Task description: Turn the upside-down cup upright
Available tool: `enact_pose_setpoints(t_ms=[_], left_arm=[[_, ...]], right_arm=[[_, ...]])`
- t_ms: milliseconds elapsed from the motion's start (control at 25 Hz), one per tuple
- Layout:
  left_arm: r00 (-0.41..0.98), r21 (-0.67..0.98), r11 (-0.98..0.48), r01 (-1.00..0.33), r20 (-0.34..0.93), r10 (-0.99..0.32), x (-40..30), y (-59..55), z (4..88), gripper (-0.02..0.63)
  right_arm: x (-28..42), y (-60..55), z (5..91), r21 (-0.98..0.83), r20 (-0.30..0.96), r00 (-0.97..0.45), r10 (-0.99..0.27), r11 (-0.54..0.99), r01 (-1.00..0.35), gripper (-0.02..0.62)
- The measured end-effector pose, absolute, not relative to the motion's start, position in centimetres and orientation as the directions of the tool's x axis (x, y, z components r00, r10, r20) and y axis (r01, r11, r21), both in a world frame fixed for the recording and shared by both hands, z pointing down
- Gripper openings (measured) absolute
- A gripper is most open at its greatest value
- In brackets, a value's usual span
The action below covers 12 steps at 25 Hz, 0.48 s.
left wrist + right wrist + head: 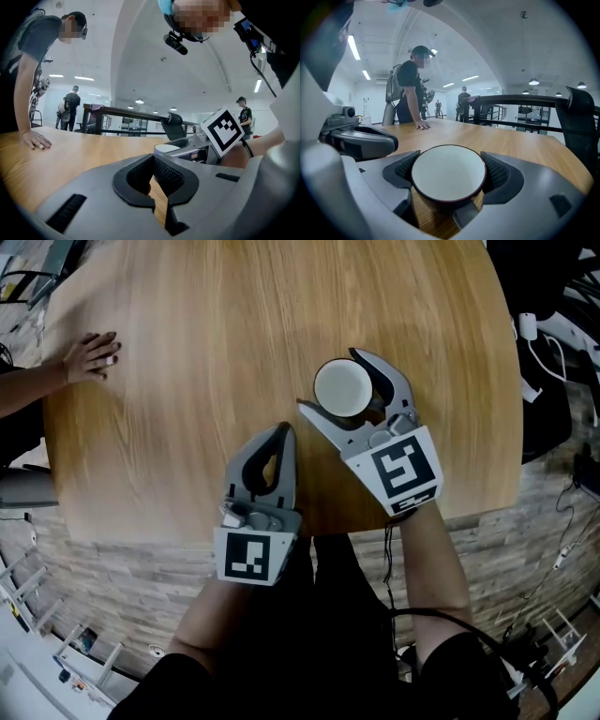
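A dark cup with a white inside point(343, 387) stands mouth-up on the round wooden table point(187, 381). My right gripper point(330, 381) is open, one jaw on each side of the cup and no pad pressing on it. In the right gripper view the cup point(448, 176) fills the gap, and a thin space shows beside the right-hand pad point(497, 174). My left gripper point(284, 435) is shut on nothing, lying low over the table left of the cup, near the front edge. Its closed jaws point(153, 161) point past the cup point(166, 149).
A bystander leans on the table with a hand point(91, 354) flat at its far left edge. The table's curved front edge point(375, 521) runs just under both grippers. Cables point(534, 343) lie off the table at the right. A black chair point(581, 126) stands beyond.
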<state>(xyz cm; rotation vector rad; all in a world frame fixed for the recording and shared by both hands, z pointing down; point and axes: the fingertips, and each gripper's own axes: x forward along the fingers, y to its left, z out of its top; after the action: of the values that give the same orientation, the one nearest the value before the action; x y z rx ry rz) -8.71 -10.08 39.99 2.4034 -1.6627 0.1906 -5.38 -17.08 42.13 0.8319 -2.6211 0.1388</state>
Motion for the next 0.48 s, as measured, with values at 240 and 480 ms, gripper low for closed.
enact_pose_setpoints(t_ms=[240,480], left_arm=[[0.394,0.064,-0.391,-0.918,0.244,-0.886,-7.5,-10.0,40.8,-0.003],[0.549,0.065,-0.551,-0.832,0.248,-0.798,-3.7,-10.2,40.9,0.288]], right_arm=[[-3.5,-17.7,40.8,-0.034,0.337,-0.738,-0.585,0.776,-0.63,0.394],[-1.7,-17.2,34.6,-0.133,0.243,-0.784,-0.572,0.781,-0.611,0.394]])
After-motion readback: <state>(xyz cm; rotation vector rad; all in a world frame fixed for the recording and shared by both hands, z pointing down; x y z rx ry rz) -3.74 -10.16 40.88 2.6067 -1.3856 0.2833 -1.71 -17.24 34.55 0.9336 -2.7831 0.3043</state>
